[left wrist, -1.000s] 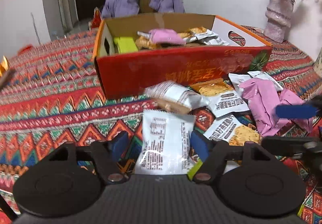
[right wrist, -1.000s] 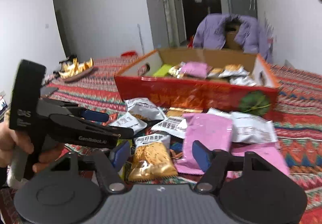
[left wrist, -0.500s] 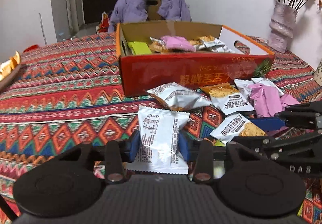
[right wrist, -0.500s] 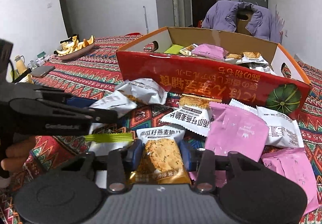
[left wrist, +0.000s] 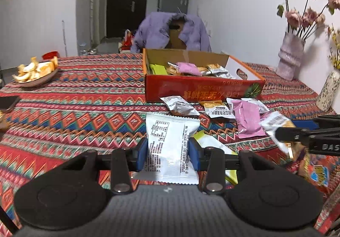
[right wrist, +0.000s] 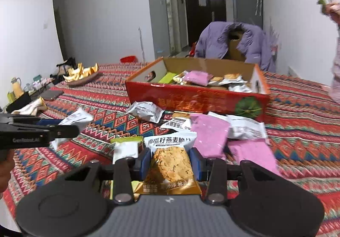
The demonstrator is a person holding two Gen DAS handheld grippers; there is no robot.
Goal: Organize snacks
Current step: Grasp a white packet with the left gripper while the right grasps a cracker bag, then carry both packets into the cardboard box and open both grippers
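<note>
My left gripper (left wrist: pixel 167 153) is shut on a white snack packet (left wrist: pixel 171 141) with its printed back facing me, lifted off the cloth. My right gripper (right wrist: pixel 170 161) is shut on a gold and white oat crisp packet (right wrist: pixel 171 164), also raised. Ahead stands the open red cardboard box (left wrist: pixel 201 88) (right wrist: pixel 191 98), holding a pink packet (right wrist: pixel 197 77), a green one and several silver ones. Loose packets lie in front of the box: pink ones (left wrist: pixel 247 119) (right wrist: pixel 209 138), white ones (right wrist: pixel 246 128) and a green-edged one (right wrist: pixel 125 147). The other gripper shows at the side edge of each view.
A patterned red tablecloth (left wrist: pixel 85 113) covers the table. A dish of orange peel (left wrist: pixel 34 73) sits at the far left. Vases with dried flowers (left wrist: pixel 291 60) stand at the right. A purple jacket on a chair (right wrist: pixel 235 43) is behind the box. A phone (right wrist: pixel 50 94) lies left.
Both grippers closed on their packets, the left on the white one and the right on the oat crisp one, then lifted and drew back from the box.
</note>
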